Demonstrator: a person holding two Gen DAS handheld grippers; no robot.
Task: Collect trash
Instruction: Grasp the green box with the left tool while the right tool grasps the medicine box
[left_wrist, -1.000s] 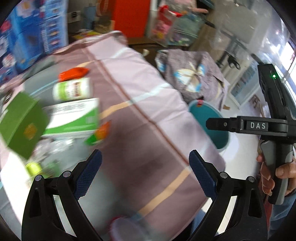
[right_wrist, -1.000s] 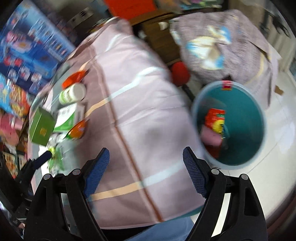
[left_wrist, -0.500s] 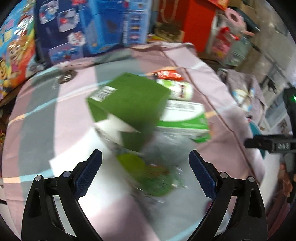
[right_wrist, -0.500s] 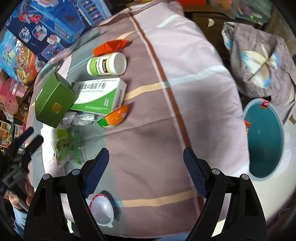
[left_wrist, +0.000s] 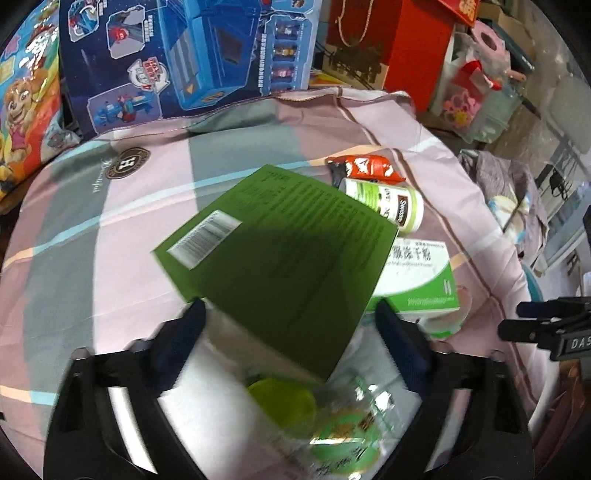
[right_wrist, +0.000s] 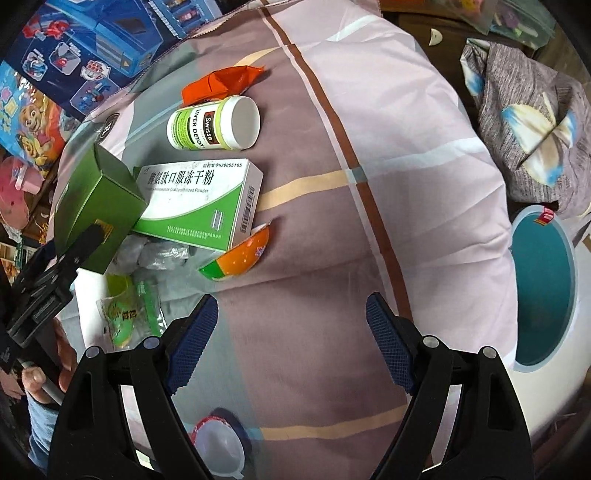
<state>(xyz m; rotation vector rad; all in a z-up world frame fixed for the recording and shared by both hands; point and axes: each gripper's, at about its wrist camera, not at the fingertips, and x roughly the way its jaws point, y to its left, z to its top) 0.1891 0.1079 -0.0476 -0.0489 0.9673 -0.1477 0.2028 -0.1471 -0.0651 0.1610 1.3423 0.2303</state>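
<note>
i log the left gripper: jaws spread wide, the green box lying between the two blue pads, nothing pinched that i can confirm; whether either pad touches the box i cannot tell. right gripper: jaws spread, holding nothing, hovering over a bare stretch of the striped cloth.

trash on the cloth, as i see it from the right wrist view:
- green box, tilted, at the left end of the pile, with the left gripper's tip against it.
- white and green medicine carton, flat, just beside the green box.
- white supplement bottle, on its side, just beyond the carton.
- orange wrapper, touching the bottle's far side.
- orange and green cup piece, at the carton's near corner.
- crumpled clear plastic, under the carton's near edge.
- green snack packet, near my left jaw.
- clear lidded cup, at the bottom between the right gripper's arms.

teal bin: on the floor at right, well apart from the pile, beside a grey printed bundle.
</note>
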